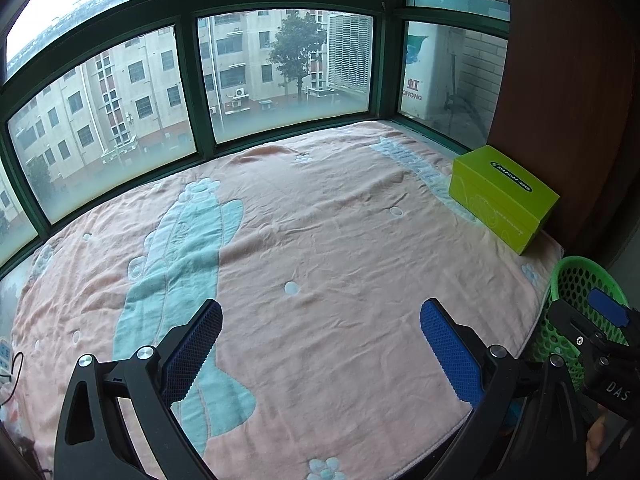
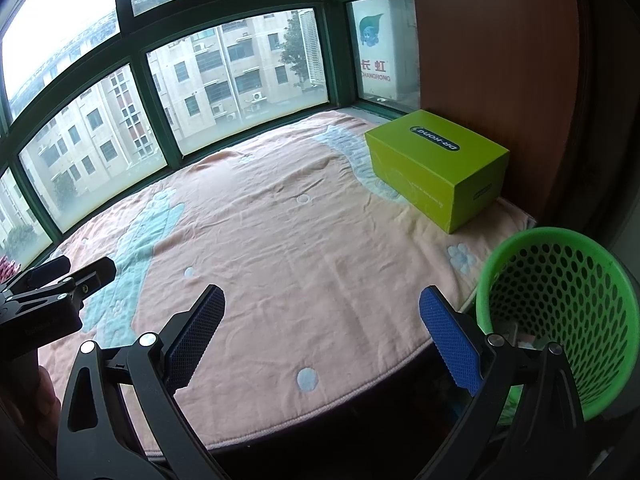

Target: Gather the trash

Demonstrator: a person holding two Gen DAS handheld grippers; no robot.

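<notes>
A green perforated plastic basket [image 2: 560,320] stands off the right front corner of the bay-window platform; it also shows in the left wrist view [image 1: 576,288]. Pale crumpled bits lie at its bottom [image 2: 528,340]. My left gripper [image 1: 320,344] is open and empty above the pink blanket [image 1: 320,220]. My right gripper [image 2: 322,340] is open and empty over the blanket's front edge, just left of the basket. No loose trash shows on the blanket [image 2: 280,220]. The right gripper shows at the right edge of the left view [image 1: 600,332]; the left gripper shows at the left edge of the right view [image 2: 60,284].
A lime green cardboard box [image 2: 436,168] sits on the blanket at the right, against a brown wooden panel [image 2: 500,60]; it shows in the left view too [image 1: 500,196]. Green-framed windows [image 1: 200,120] wall the far side. A white power strip [image 1: 6,356] lies at the left.
</notes>
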